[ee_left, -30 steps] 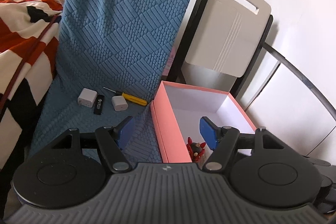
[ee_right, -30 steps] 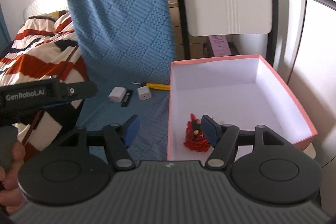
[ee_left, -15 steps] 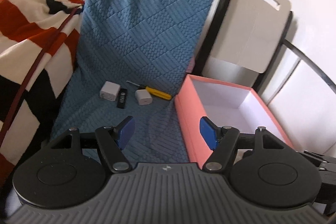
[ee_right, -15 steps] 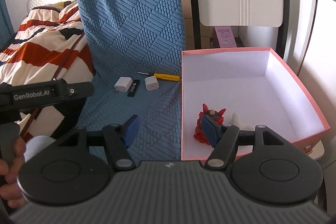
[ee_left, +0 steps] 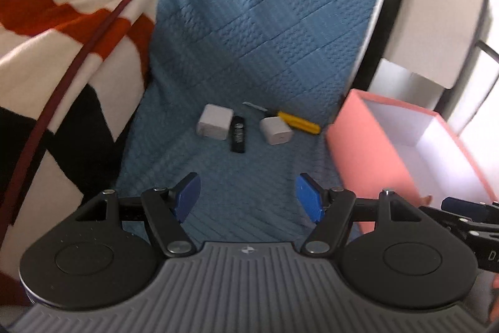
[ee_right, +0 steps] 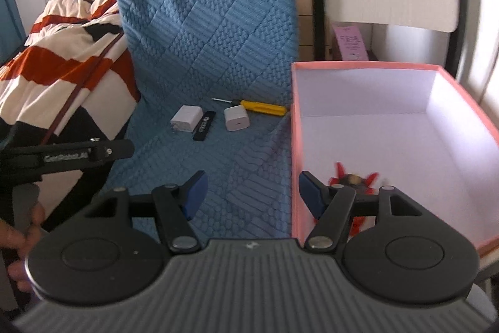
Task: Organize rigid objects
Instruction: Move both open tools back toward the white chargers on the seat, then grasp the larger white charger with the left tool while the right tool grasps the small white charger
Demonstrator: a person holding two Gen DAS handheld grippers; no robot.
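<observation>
blue quilted mat (ee_left: 249, 52) holds 2 white charger cubes (ee_left: 215, 122), a black stick and a yellow screwdriver lying crosswise, straight ahead of the left gripper (ee_left: 248, 197); right gripper (ee_right: 251, 191) is likewise open-jawed, empty.

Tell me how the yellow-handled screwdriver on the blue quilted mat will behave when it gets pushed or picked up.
The yellow-handled screwdriver looks rigid, so it should lift without flexing. Its slim, rounded handle may roll if nudged sideways, though the textured blue quilted mat probably slows it. The thin metal shaft offers little to grip; the handle seems the safer hold.
</observation>
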